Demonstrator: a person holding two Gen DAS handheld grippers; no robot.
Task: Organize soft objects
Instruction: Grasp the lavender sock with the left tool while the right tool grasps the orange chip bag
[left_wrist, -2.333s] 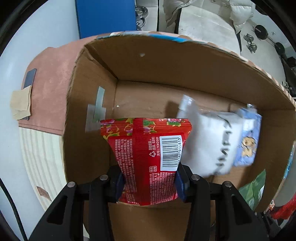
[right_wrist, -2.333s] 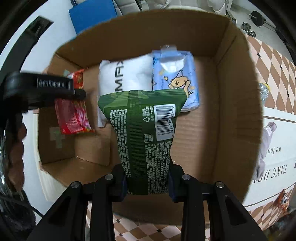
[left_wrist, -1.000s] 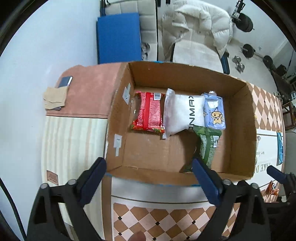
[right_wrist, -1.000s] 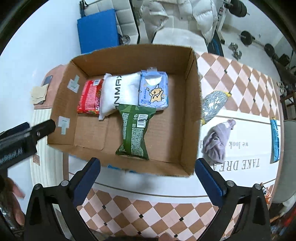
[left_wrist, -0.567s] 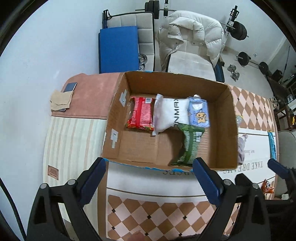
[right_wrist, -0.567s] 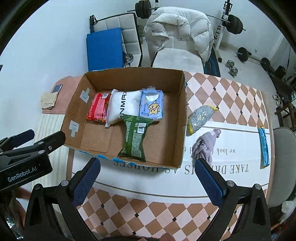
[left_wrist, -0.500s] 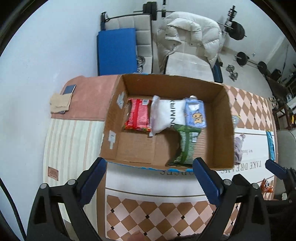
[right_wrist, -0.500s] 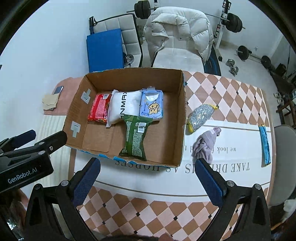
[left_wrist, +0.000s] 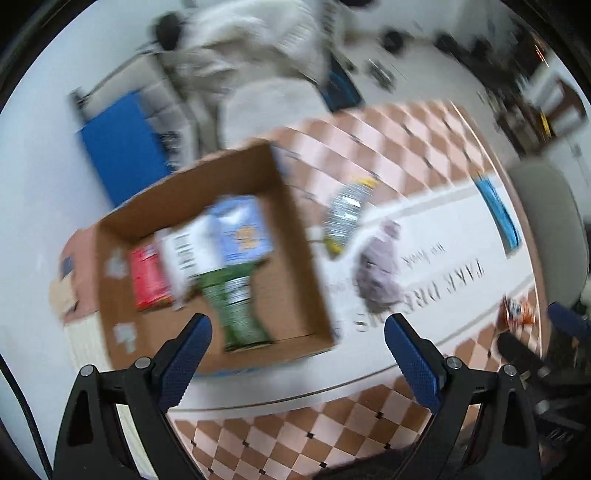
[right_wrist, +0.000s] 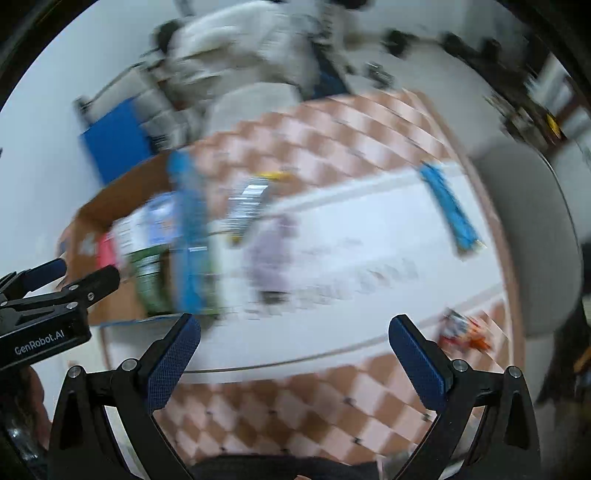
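Both views blurred. Left gripper (left_wrist: 297, 334) and right gripper (right_wrist: 293, 334) hang spread wide, empty, above the checkered tablecloth (left_wrist: 295, 435). Crumpled grey-purple cloth (left_wrist: 380, 271) and silver foil pouch (left_wrist: 345, 216) lie near, right of the brown cardboard box (left_wrist: 303, 258) holding packets. Next pick: steady first, descend centred over cloth, pinch bunched middle.

Pale floor (left_wrist: 44, 155), a blue mat (left_wrist: 122, 147) leaning against a white chair (left_wrist: 166, 99), a puffy cream coat (left_wrist: 251, 33), dumbbells (left_wrist: 391, 40) beyond, all blurred.
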